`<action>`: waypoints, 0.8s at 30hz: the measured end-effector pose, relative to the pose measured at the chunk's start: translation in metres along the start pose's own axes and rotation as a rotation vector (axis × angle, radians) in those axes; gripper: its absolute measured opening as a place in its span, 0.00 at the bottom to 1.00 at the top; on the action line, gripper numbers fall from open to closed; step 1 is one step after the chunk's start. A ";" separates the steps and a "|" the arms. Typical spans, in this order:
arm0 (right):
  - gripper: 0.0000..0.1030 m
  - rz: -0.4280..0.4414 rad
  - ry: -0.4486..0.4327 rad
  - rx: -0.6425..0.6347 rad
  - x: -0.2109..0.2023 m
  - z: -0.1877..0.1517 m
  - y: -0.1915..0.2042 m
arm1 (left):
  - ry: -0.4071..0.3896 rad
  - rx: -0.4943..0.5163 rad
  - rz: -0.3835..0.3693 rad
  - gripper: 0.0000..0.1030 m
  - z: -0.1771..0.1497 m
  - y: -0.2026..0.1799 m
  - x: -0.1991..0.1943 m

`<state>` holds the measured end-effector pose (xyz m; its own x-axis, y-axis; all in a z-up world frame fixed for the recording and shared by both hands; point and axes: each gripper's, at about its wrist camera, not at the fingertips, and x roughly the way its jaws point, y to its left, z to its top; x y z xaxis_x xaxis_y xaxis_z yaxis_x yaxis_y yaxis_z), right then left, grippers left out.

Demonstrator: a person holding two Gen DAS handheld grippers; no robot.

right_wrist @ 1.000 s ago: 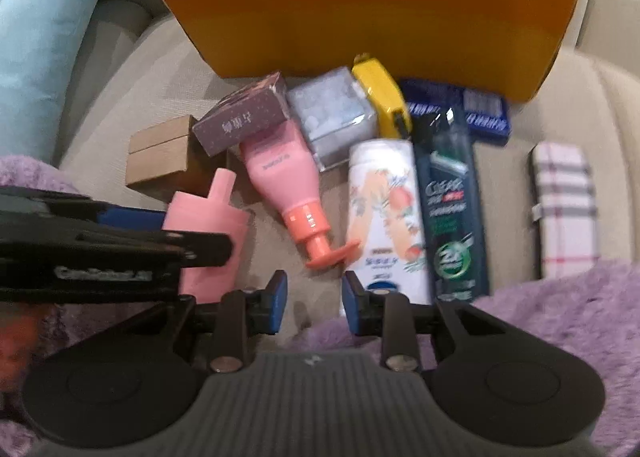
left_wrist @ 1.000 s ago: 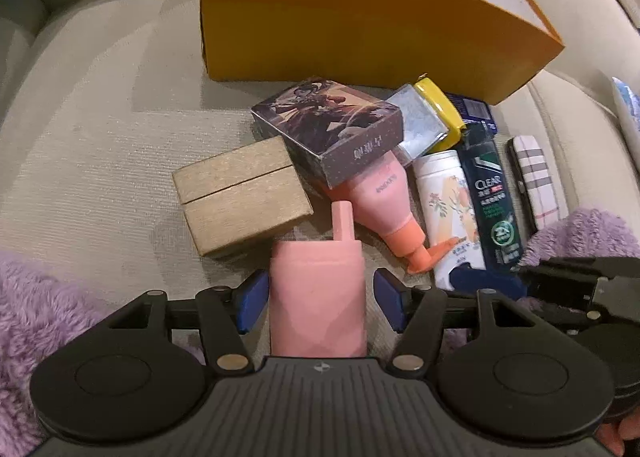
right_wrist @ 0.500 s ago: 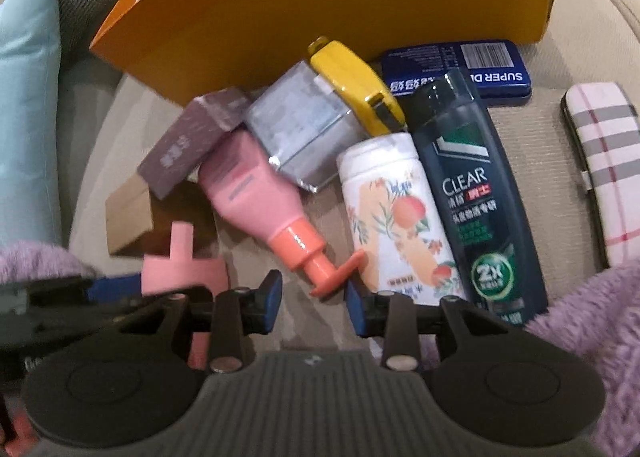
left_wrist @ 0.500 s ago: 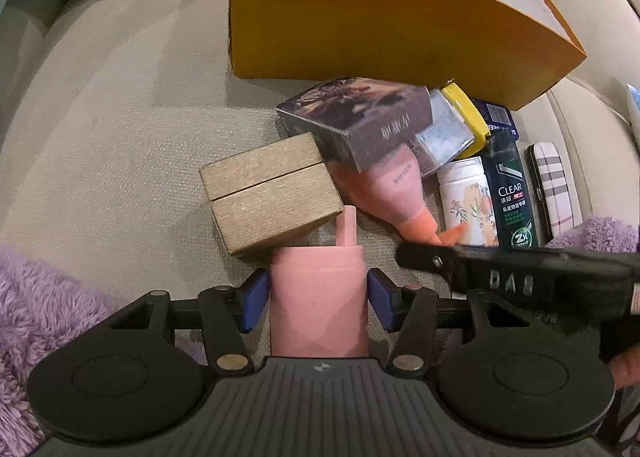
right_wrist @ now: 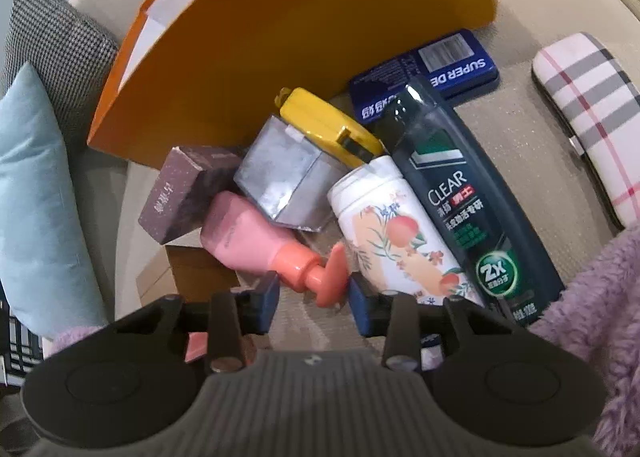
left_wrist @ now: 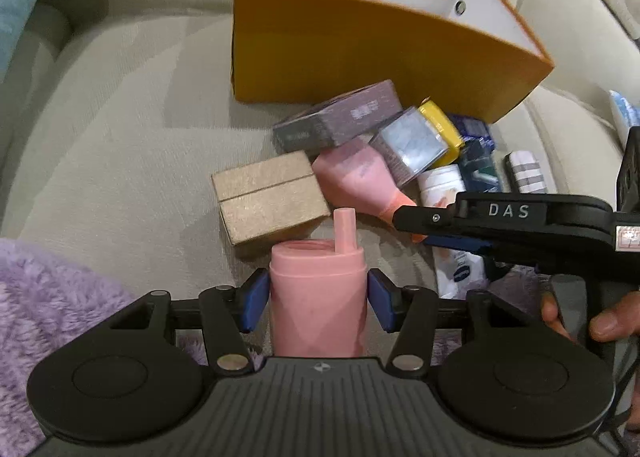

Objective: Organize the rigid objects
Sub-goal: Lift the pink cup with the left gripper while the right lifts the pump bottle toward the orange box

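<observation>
The left gripper [left_wrist: 318,299] clamps a pink cup [left_wrist: 318,297], held upright above the sofa [left_wrist: 120,137] near the orange box [left_wrist: 360,57]. The right gripper [right_wrist: 314,299] is spread wide around the pump [right_wrist: 330,277] of a pink bottle [right_wrist: 248,237] lying in the pile.

the left gripper [left_wrist: 318,299] now squeezes the pink cup [left_wrist: 318,297] tight and lifts it higher, so more of the orange box [left_wrist: 376,57] inside shows. the right gripper [right_wrist: 313,303] moves in closer, and its blue fingers [right_wrist: 267,297] now sit on both sides of the pink pump bottle [right_wrist: 272,243] nozzle.
</observation>
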<state>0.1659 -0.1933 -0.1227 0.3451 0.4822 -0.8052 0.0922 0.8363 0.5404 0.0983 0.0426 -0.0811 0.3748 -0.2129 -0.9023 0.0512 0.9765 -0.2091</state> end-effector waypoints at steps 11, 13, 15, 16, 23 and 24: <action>0.20 -0.120 -0.212 -0.367 -0.056 -0.030 0.044 | -0.140 0.020 -0.038 0.59 -0.015 -0.007 -0.036; 0.20 -0.202 -0.242 -0.482 -0.062 -0.044 0.060 | -0.175 0.035 -0.044 0.59 -0.016 -0.009 -0.044; 0.20 -0.302 -0.264 -0.631 -0.063 -0.054 0.076 | -0.188 0.046 -0.043 0.59 -0.016 -0.010 -0.046; 0.20 -0.346 -0.258 -0.711 -0.060 -0.060 0.082 | -0.188 0.046 -0.047 0.59 -0.016 -0.010 -0.045; 0.34 -0.283 -0.272 -0.753 -0.061 -0.065 0.083 | -0.185 0.014 -0.064 0.59 -0.022 -0.001 -0.041; 0.37 -0.257 -0.274 -0.723 -0.062 -0.062 0.081 | -0.188 0.009 -0.064 0.59 -0.022 0.000 -0.042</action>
<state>0.0940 -0.1389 -0.0445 0.6199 0.2498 -0.7439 -0.3942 0.9188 -0.0200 0.0622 0.0511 -0.0519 0.5366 -0.2658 -0.8009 0.0884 0.9616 -0.2599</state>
